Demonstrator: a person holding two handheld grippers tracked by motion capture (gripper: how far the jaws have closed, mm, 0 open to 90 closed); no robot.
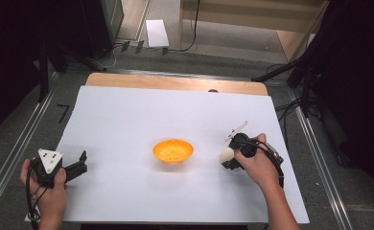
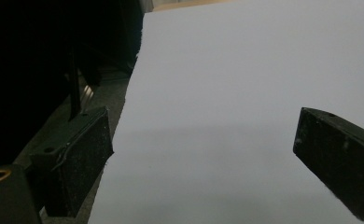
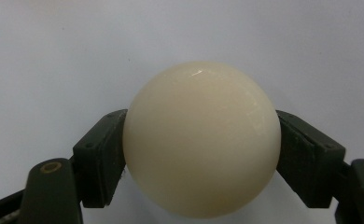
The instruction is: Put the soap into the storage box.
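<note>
A white-covered worktop carries a shallow orange plastic bowl near its middle. Just right of the bowl, the right hand-held gripper is clamped on a smooth cream-white ball, one black jaw pressing each side of the ball at its widest part, likely so that it cannot roll free. The ball sits low over the white surface, apart from the bowl and level with it. Well to the left of the bowl, the left hand-held gripper rests near the worktop's edge, jaws spread wide with nothing between them, out of the way. Between ball and bowl lies bare white sheet; nothing seems to block a carry to the bowl.
</note>
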